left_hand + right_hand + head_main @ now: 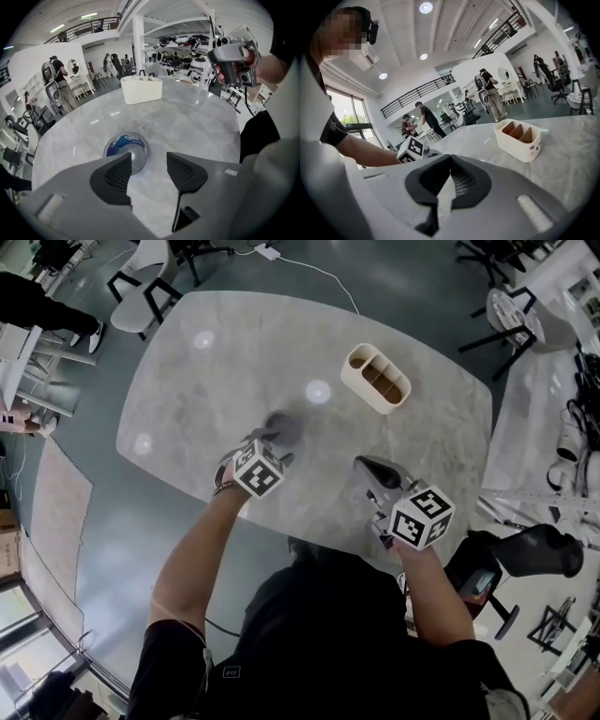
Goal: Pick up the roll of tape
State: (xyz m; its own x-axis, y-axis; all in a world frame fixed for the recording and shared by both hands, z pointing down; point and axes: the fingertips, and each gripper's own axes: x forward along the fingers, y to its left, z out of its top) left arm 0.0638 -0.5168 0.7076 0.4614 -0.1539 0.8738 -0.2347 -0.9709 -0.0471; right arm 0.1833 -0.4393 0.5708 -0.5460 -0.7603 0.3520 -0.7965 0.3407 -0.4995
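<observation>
Grey marble table (pixel 187 381) with rounded corners fills the middle of the head view. White chairs (pixel 141 282) and a white cable (pixel 314 273) sit on the floor past its far edge. People stand well back in the hall, small in both gripper views.

One other thing on the tabletop: a cream desk organiser (pixel 376 378) with divided compartments, upright, toward the far right. It is well apart from both your grippers and stands beyond the tape, off the line from your left gripper to the roll.

Your right gripper (pixel 364 465) hangs over the near right part of the table, pointing shallowly toward the far side. Its jaws are pressed together at the tips and pinch nothing. From the left gripper view it shows high at the right, well apart from the tape.

Your left gripper (pixel 148 161) tilts steeply down over the middle of the table. Its jaws are spread wide, with only marble showing between them.

The roll of tape (pixel 125 146) lies flat on the marble, with blue print round its core. It sits just beyond the fingertips, toward the left jaw's side. Its near edge is hidden behind the left pad (pixel 115 176); the right pad is apart from it. In the head view the roll cannot be made out under the blurred jaws
</observation>
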